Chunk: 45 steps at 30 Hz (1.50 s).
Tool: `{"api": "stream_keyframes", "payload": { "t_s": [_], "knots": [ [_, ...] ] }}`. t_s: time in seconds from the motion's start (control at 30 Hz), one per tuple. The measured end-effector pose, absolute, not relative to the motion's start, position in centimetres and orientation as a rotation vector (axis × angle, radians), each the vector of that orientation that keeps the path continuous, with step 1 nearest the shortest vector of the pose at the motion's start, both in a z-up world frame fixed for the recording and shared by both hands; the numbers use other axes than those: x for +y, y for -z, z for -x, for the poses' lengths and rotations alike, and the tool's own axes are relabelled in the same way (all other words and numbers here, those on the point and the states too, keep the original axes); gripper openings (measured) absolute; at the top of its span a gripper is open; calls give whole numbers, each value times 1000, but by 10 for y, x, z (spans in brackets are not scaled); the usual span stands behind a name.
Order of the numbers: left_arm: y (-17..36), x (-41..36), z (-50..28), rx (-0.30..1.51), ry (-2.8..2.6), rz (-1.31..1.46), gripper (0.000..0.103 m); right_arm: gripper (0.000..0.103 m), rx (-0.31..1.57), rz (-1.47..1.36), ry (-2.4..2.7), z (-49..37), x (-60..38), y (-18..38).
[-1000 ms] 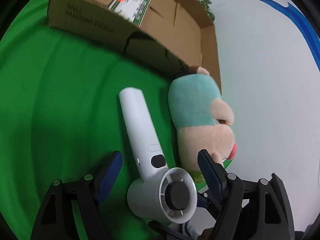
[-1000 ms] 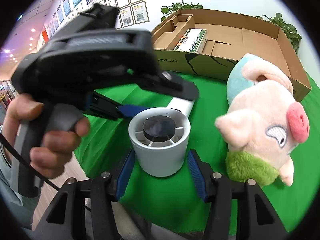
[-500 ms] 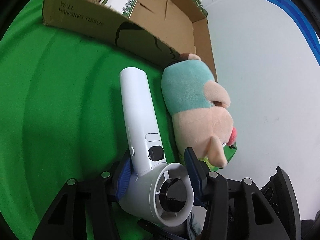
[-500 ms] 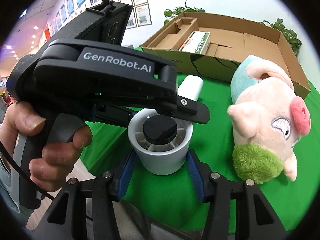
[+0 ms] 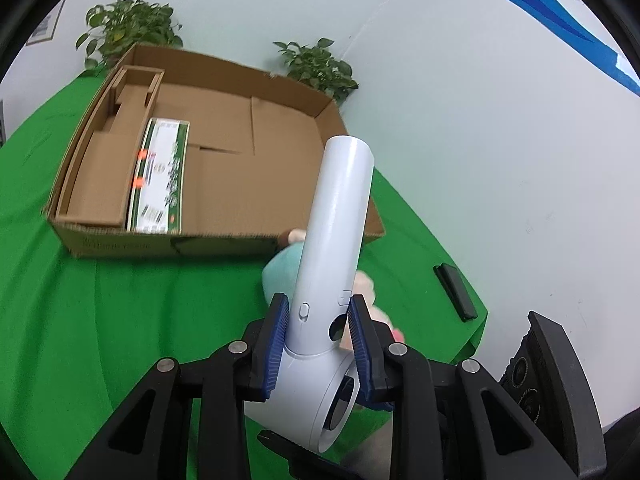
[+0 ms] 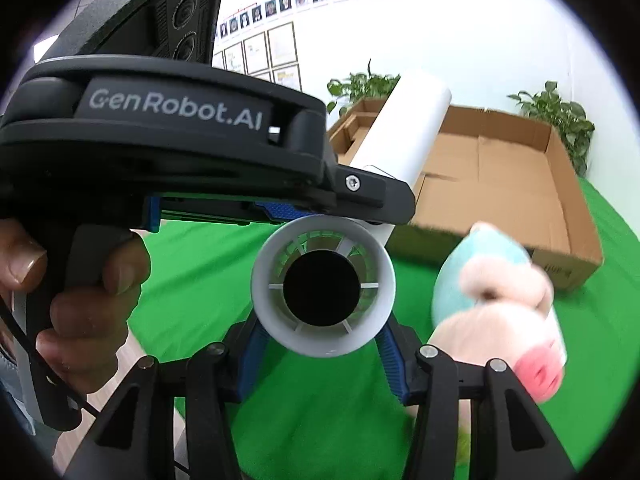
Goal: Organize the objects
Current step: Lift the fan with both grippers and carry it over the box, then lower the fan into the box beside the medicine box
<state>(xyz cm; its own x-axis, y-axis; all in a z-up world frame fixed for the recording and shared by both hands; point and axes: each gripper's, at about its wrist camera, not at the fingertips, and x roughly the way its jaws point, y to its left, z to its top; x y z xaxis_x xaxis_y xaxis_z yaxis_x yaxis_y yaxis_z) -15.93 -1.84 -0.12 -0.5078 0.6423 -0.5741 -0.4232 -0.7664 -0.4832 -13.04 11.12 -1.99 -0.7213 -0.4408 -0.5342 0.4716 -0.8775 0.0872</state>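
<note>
A white hair dryer [image 5: 340,220] hangs above the green cloth, its handle pointing up toward the cardboard box [image 5: 160,246]. My left gripper [image 5: 318,340] is shut on the handle just above the head, blue pads pressed to both sides. In the right wrist view the dryer's round barrel [image 6: 324,292] faces the camera. My right gripper [image 6: 320,360] is shut on it behind the flared rim. A plush pig [image 6: 496,308] lies on the cloth to the right, mostly hidden behind the dryer in the left wrist view.
The open box holds a green-and-white package [image 5: 160,176] by its left divider; the remaining floor is bare cardboard. A small black bar [image 5: 454,292] lies near the cloth's right edge. Potted plants [image 5: 128,28] stand behind the box. A hand [image 6: 80,300] grips the left tool.
The left gripper closed on the dryer's handle and lifted it off the cloth, rolling so the handle stands up. The right gripper rose with the barrel; box and pig look lower and farther.
</note>
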Motion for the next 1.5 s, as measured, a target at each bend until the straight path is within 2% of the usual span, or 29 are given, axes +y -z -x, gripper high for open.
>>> {"api": "stream_keyframes", "payload": {
  "t_s": [0.2,0.43,0.53,0.7,0.87,0.97,1.17,1.5],
  "knots": [
    [-25,15,196,-332,-2272,928,27,49,129,-709,2563,195,117,-11],
    [-81,26,229,-307,-2277,824,27,49,188,-642,2594,254,132,-58],
    [-103,30,248,-300,-2284,791,27,49,200,-635,2600,256,139,-62],
    [-118,35,293,-312,-2289,797,27,49,210,-702,2561,308,150,-68],
    [-91,26,354,-452,-2268,919,27,49,219,-851,2475,348,148,-45],
    [-63,23,374,-475,-2278,980,27,49,204,-953,2394,375,151,-21],
    [2,14,407,-580,-2248,1136,27,49,173,-1142,2269,420,155,28],
    [62,10,440,-731,-2184,1245,27,49,167,-1361,2169,472,170,68]
  ]
}}
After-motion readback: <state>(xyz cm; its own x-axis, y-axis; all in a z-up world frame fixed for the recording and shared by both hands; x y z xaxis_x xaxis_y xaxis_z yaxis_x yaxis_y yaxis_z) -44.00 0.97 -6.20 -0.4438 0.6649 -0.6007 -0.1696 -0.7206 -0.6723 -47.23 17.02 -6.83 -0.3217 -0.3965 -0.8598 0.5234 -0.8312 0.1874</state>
